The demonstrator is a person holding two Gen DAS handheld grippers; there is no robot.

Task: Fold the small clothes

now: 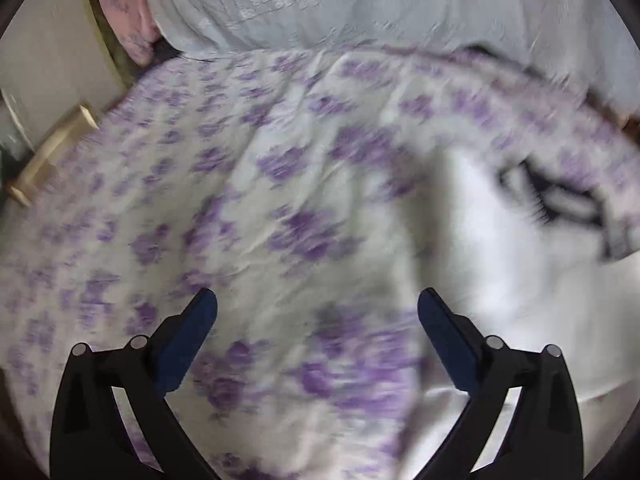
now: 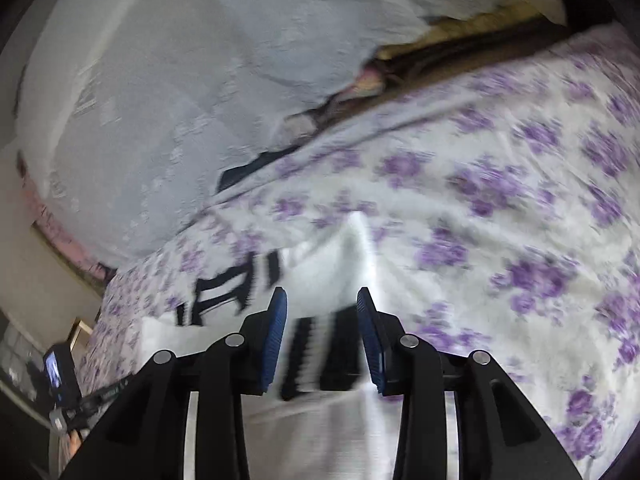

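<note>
The left hand-held gripper is released, its blue pads spread wide over the purple-flowered bedspread with nothing between them. The white garment with black stripes lies ahead and to its right on the bed. The right hand-held gripper stands partly spread, and the white garment with its black-striped band runs between its pads; the blur hides whether they touch it. Beyond this hand-held gripper, up and to the left, lies a pale blue-white cover. Both views are motion-blurred.
</note>
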